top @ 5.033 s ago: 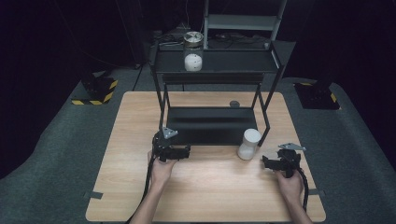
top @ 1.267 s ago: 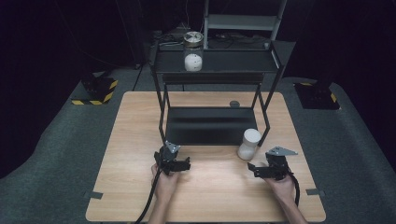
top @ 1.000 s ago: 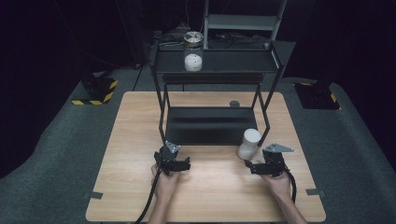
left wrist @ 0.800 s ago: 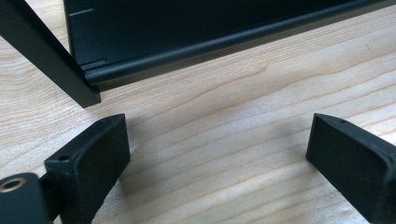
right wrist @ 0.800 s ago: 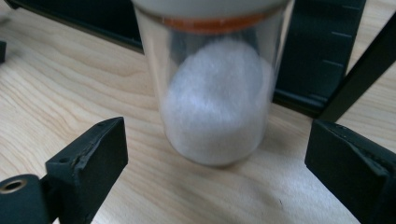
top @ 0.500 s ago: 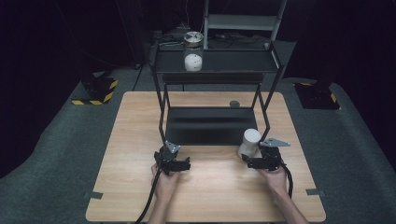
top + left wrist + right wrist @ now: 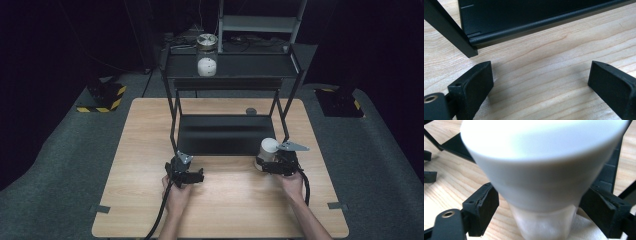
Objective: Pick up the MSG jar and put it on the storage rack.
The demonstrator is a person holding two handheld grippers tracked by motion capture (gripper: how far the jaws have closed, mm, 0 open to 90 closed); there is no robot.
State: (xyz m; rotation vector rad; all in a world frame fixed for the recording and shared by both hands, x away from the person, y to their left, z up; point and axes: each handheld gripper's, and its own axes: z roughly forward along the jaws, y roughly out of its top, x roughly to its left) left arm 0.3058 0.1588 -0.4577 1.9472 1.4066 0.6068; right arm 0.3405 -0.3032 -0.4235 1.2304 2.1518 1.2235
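Now the right gripper [image 7: 270,165] straddles the white cup [image 7: 267,151], jaws apart, needing only to squeeze; the left gripper [image 7: 186,176] rests spread, empty, on the table [image 7: 150,140].

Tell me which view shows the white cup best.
The right gripper view: the white cup stands close between the right tool's open jaws, though blurred. The high view shows the cup small, at the rack's front right corner. The left gripper view looks at bare wood and the rack's base.
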